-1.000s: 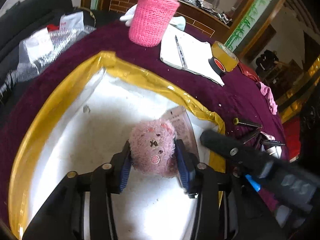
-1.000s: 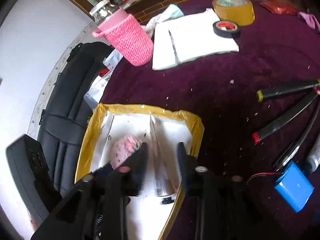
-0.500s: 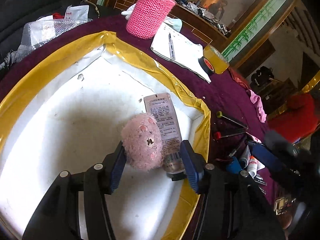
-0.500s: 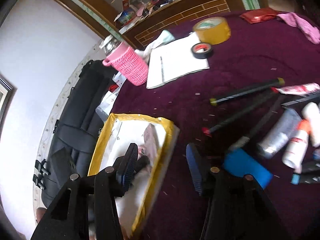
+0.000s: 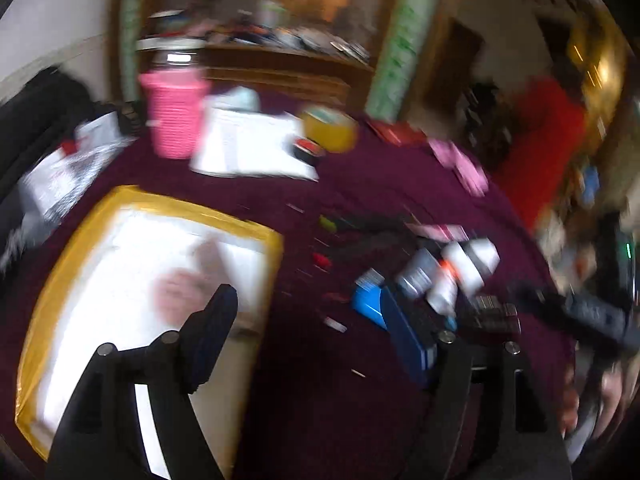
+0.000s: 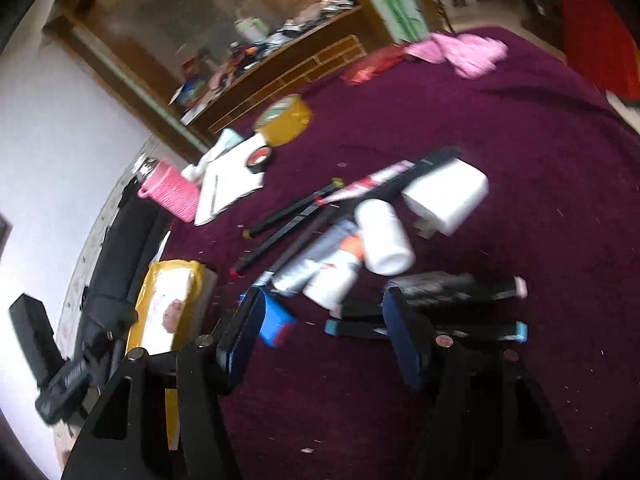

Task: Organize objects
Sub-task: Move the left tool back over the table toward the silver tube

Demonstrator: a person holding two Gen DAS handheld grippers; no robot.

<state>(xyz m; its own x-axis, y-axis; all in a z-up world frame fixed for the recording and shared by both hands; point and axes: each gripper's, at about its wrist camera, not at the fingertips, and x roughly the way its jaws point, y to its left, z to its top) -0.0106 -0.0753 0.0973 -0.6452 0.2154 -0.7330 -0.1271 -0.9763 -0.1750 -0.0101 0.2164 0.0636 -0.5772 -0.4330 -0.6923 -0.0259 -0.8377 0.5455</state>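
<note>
A white box with a yellow taped rim (image 5: 256, 232) sits on the purple tablecloth; the pink fuzzy ball (image 5: 180, 294) and a flat packet lie inside it. The box also shows in the right wrist view (image 6: 172, 276) with the ball (image 6: 173, 314). My left gripper (image 5: 308, 328) is open and empty, over the box's right edge. My right gripper (image 6: 320, 324) is open and empty, just above a pile of markers (image 6: 292, 210), white bottles (image 6: 382, 236), a blue block (image 6: 276, 320) and a white charger (image 6: 444, 196).
A pink knitted cup sleeve (image 5: 176, 116), a white notebook (image 5: 248, 148), yellow tape (image 5: 330, 128) and black tape (image 6: 259, 158) stand at the back. A pink cloth (image 6: 460, 52) lies far right. A black bag (image 6: 120, 264) lies left of the box.
My left gripper has let go of the pink ball, opened wide and swung right off the box. My right gripper has moved right over the pile of markers and bottles.
</note>
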